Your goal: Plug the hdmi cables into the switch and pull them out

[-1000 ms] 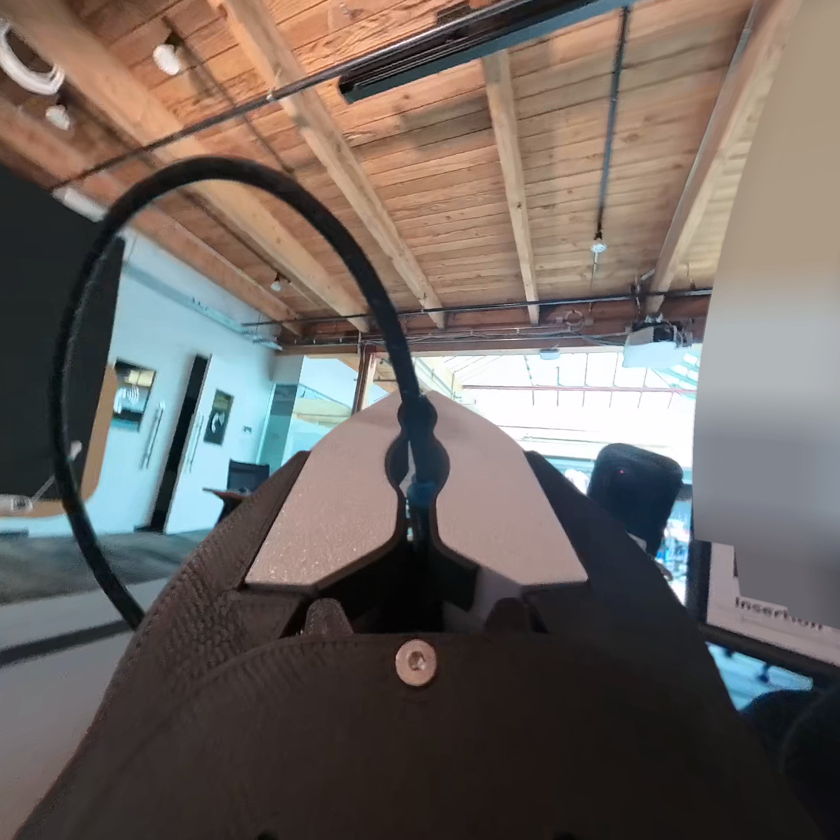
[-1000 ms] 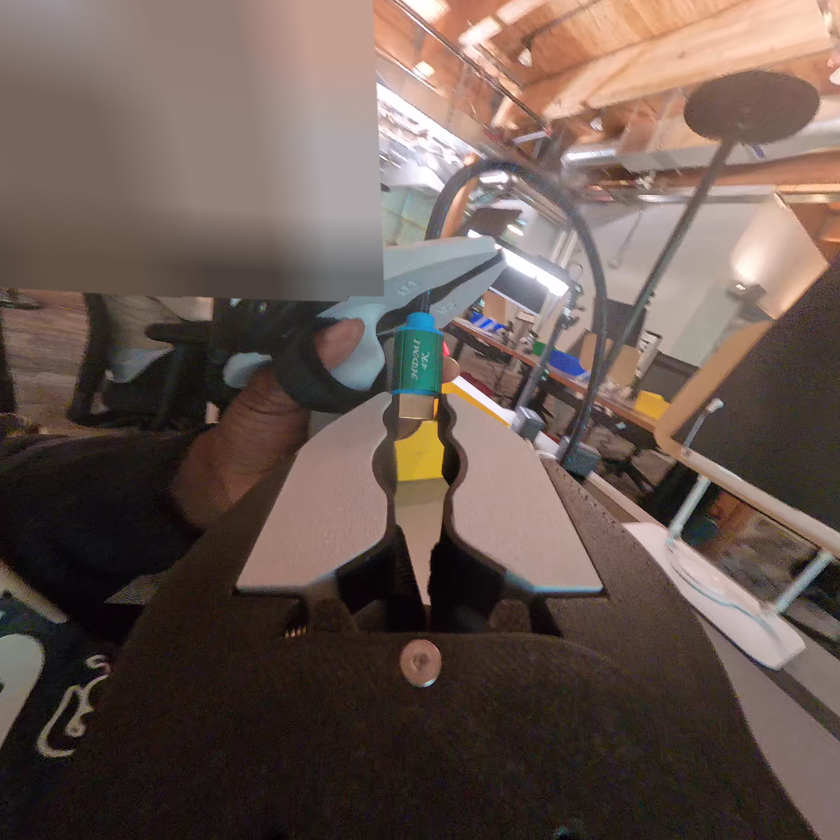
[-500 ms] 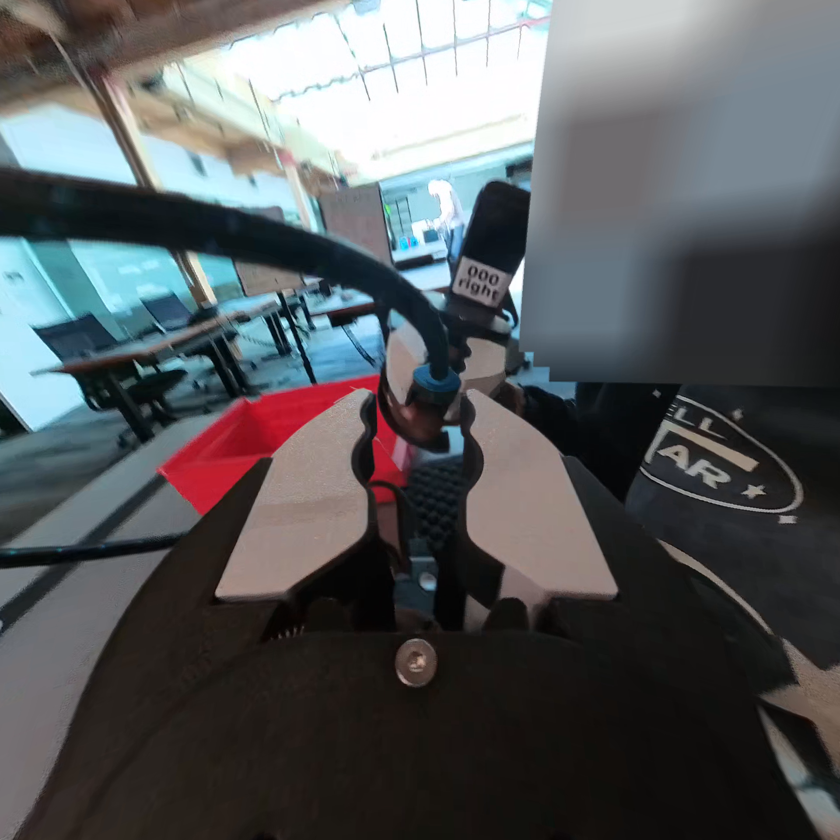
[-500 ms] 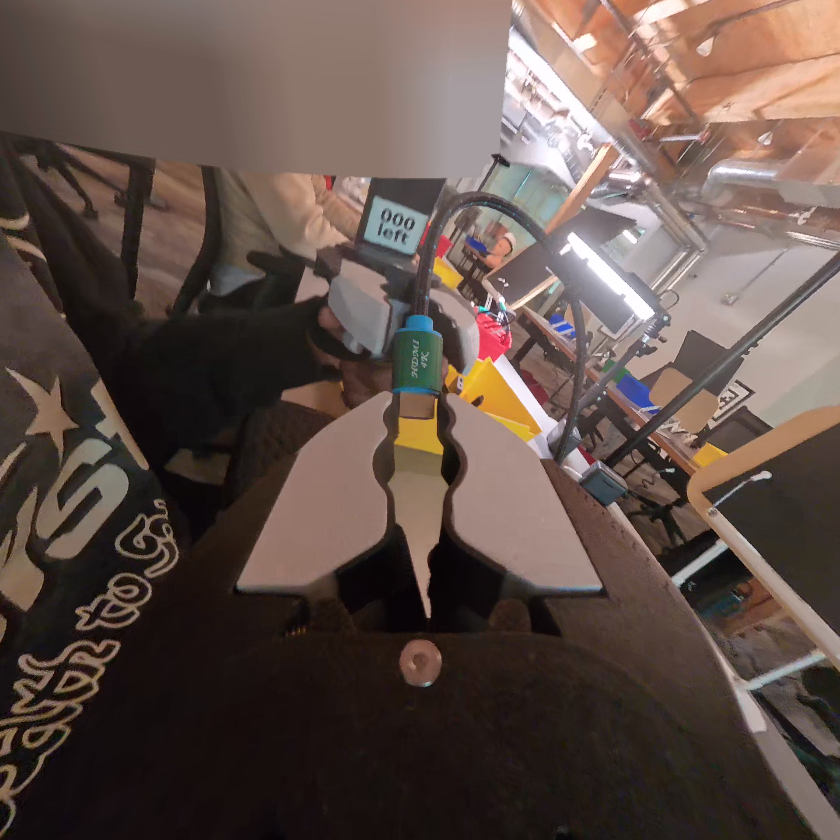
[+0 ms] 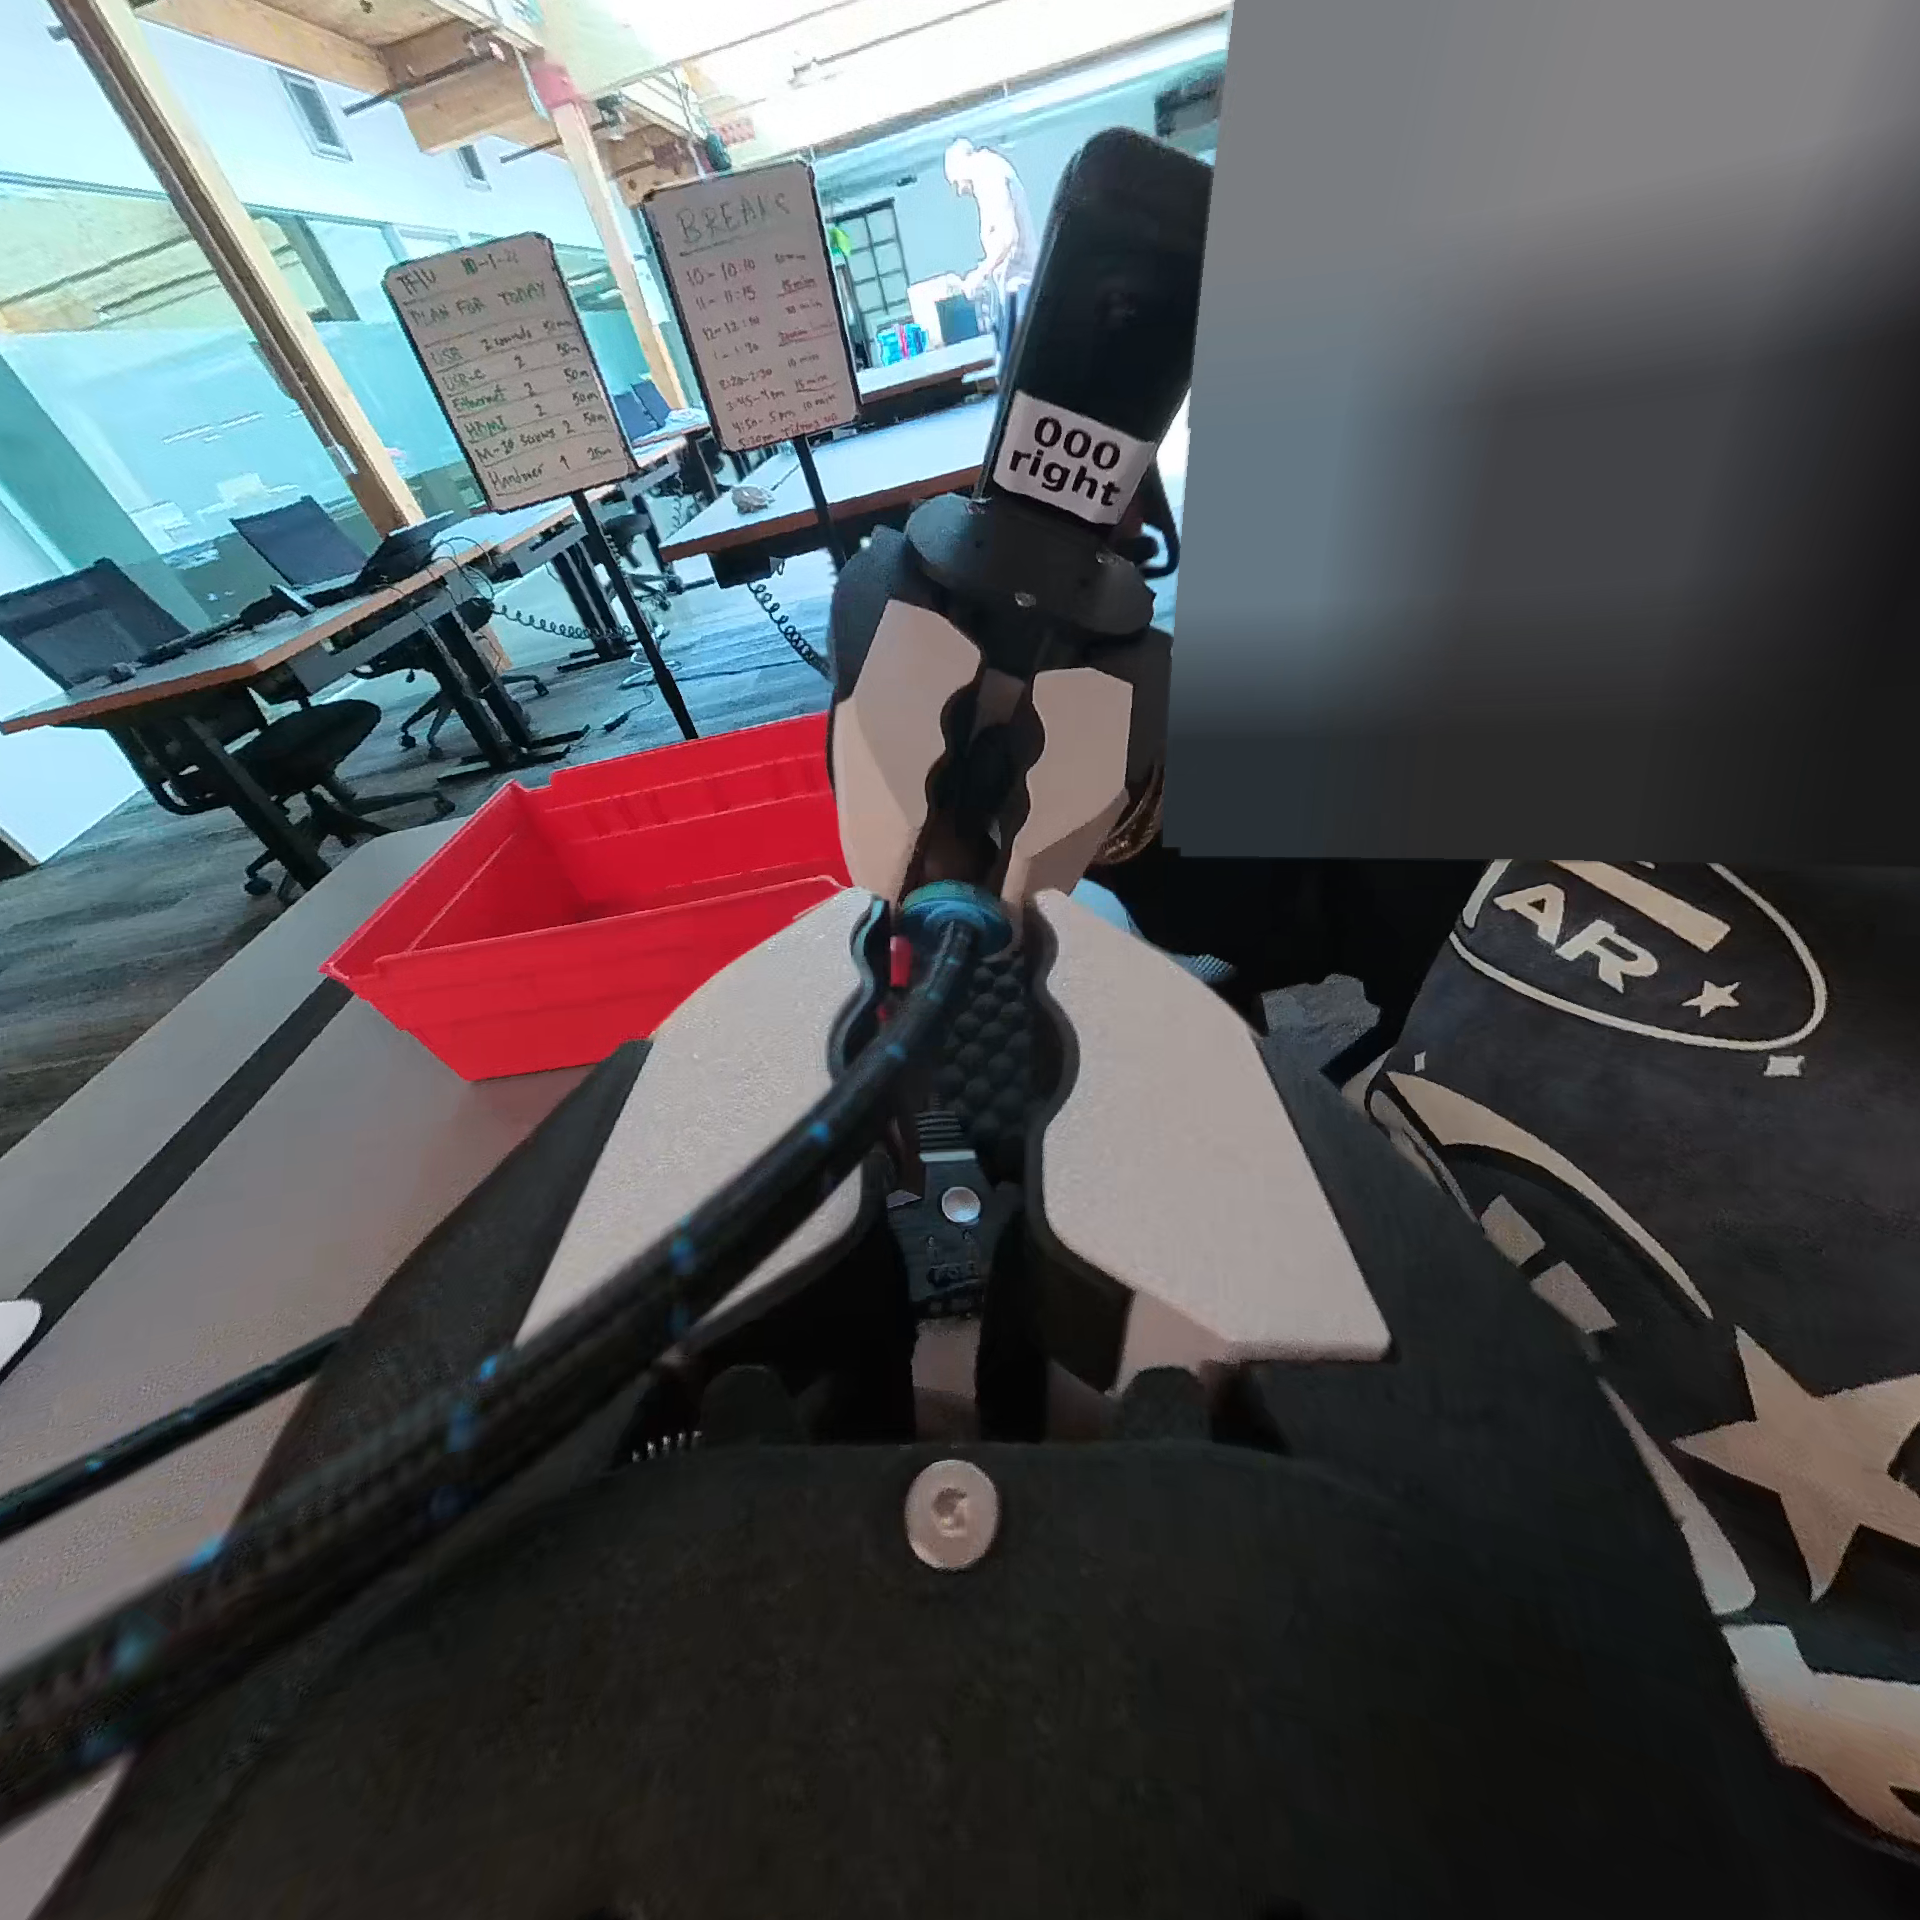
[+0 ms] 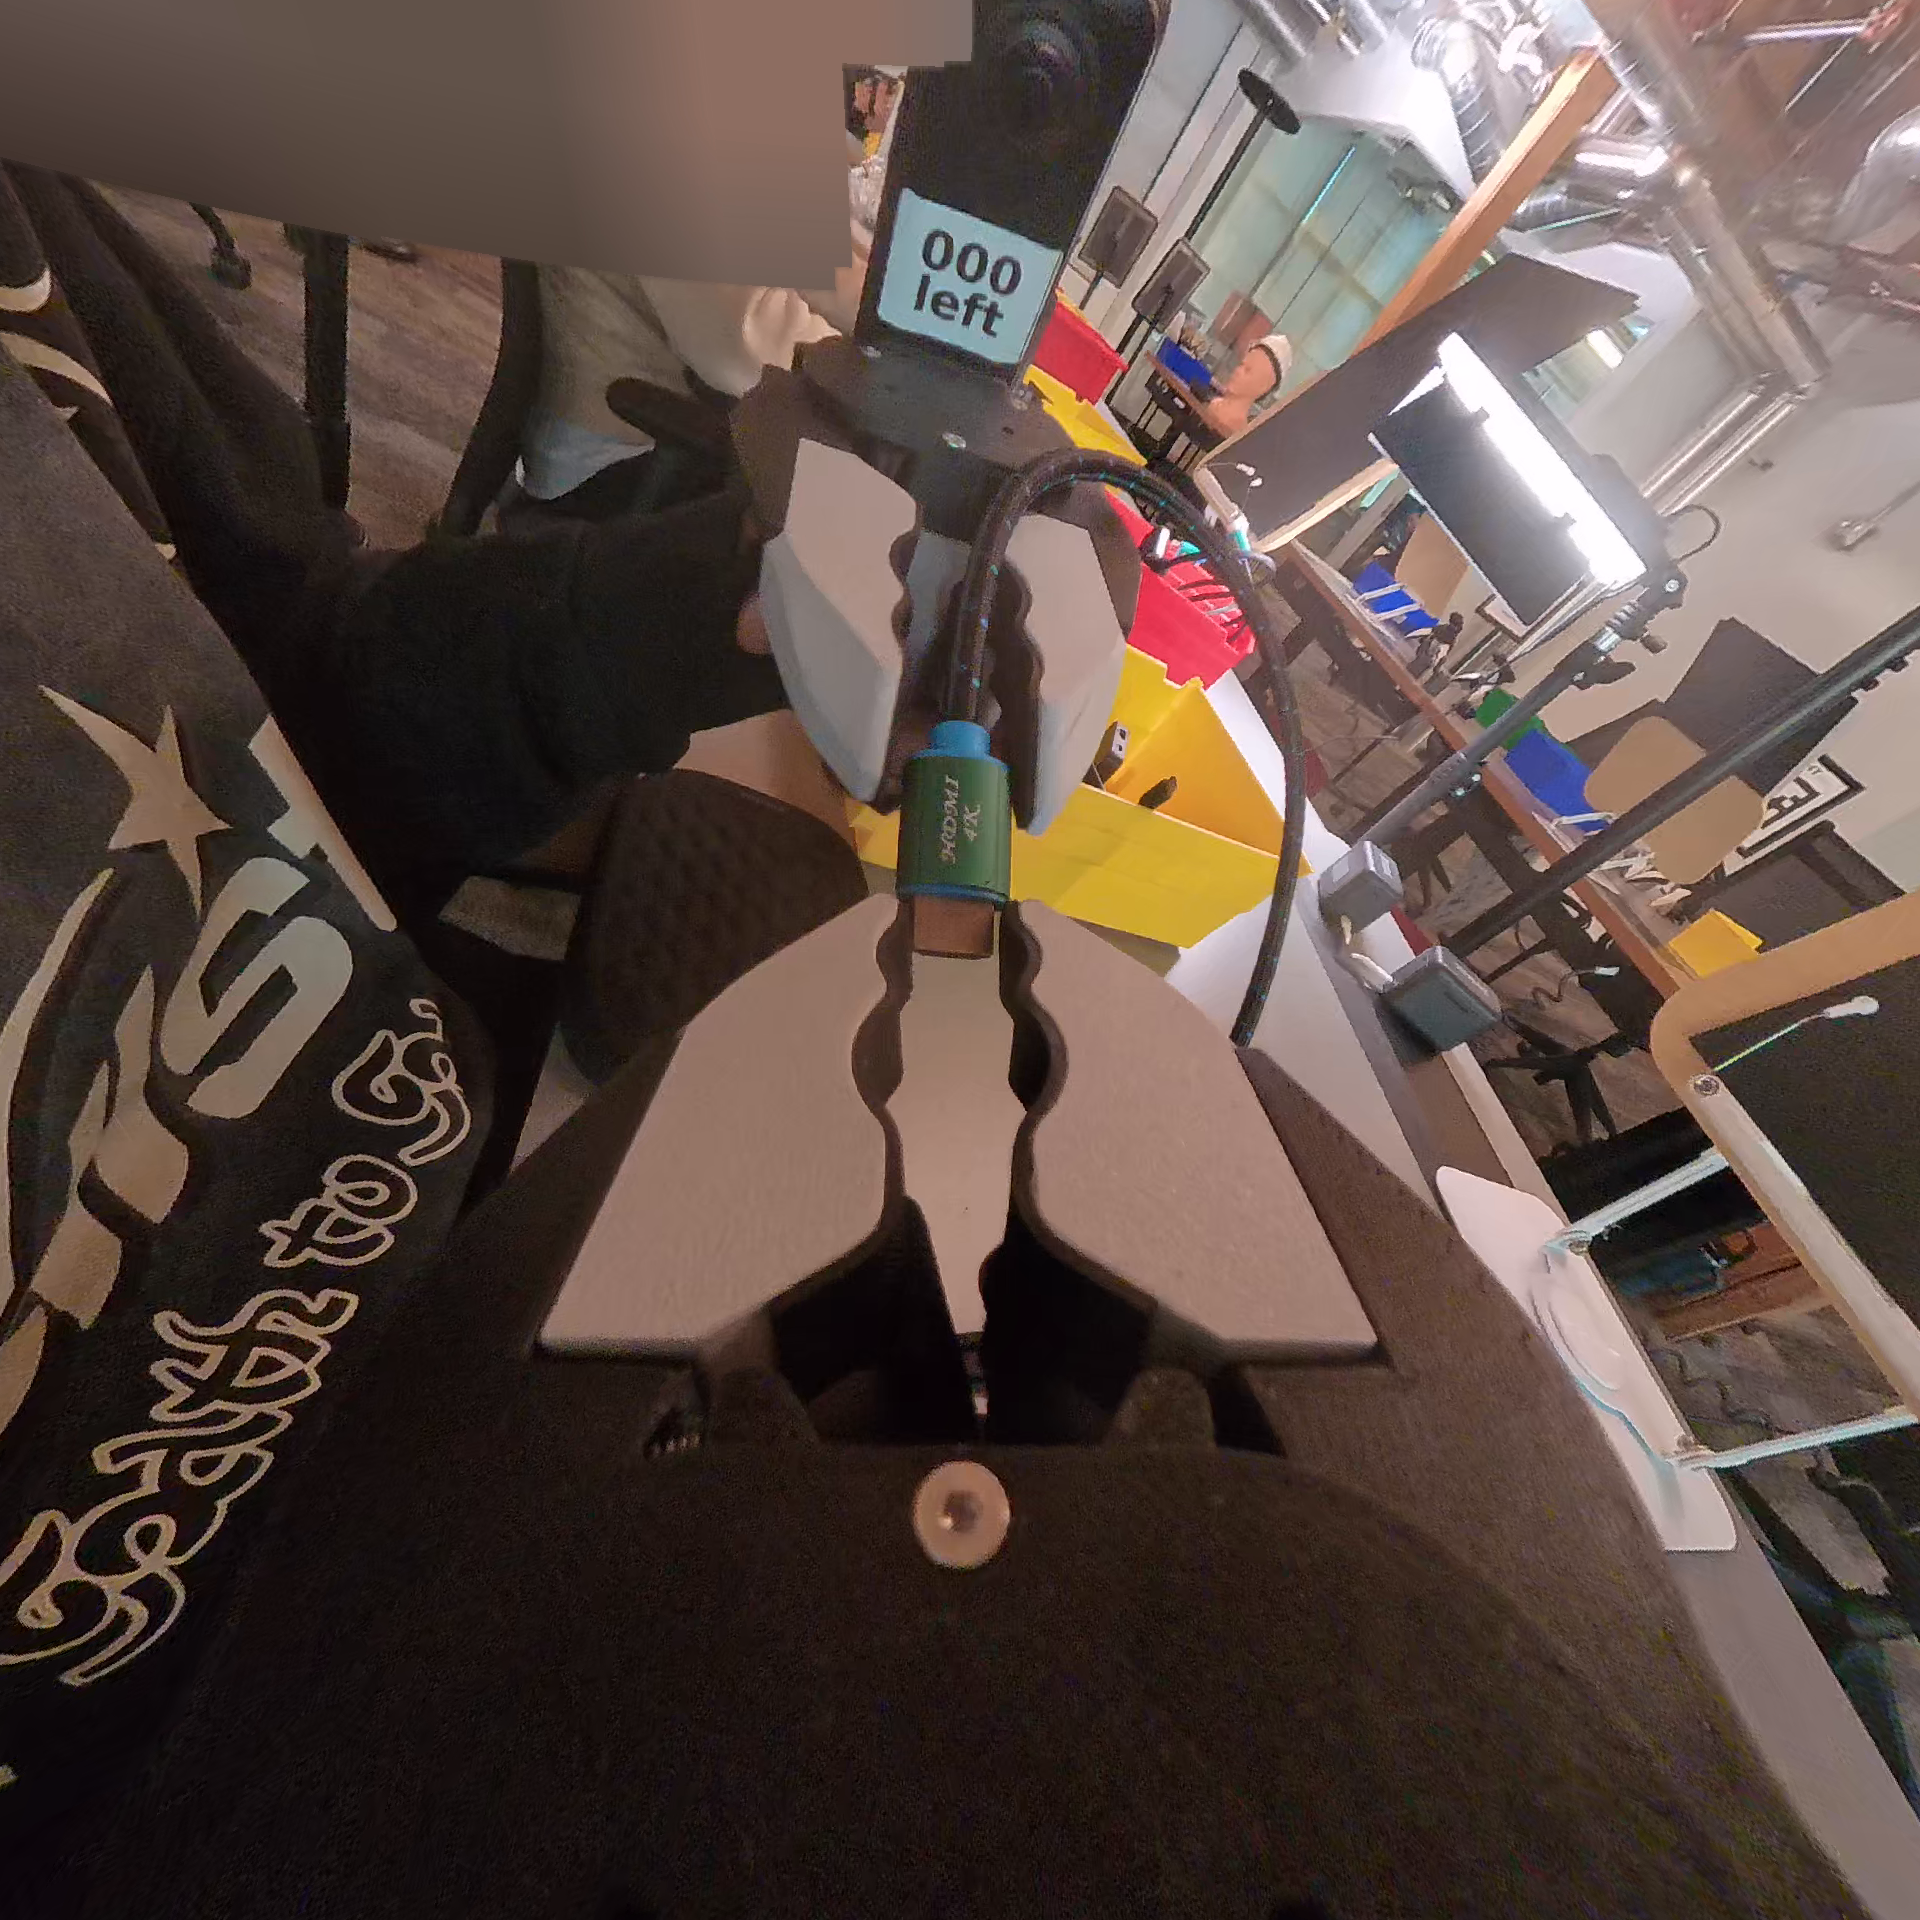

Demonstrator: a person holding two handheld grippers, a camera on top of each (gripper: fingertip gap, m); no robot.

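A green and blue HDMI plug (image 6: 951, 831) hangs in the air between my two grippers, which face each other tip to tip. My right gripper (image 6: 951, 925) is shut on the plug's metal tip. My left gripper (image 5: 951, 925) is open, its fingertips standing loosely on either side of the plug's blue cable end (image 5: 940, 909). The black braided cable (image 5: 623, 1299) runs back over my left gripper to the lower left. In the right wrist view it loops down to the right (image 6: 1283, 831). No switch shows in either view.
A red bin (image 5: 623, 904) stands on the grey table (image 5: 260, 1195) beyond my left gripper. A yellow bin (image 6: 1143, 831) and another red one (image 6: 1184, 613) lie beyond the right. A person's dark printed top (image 5: 1662, 1143) is close. A white stand base (image 6: 1590, 1351) is at right.
My left gripper let go of the cable and opened. It swung down from facing the ceiling to face the right gripper. The right gripper kept hold of the plug's tip.
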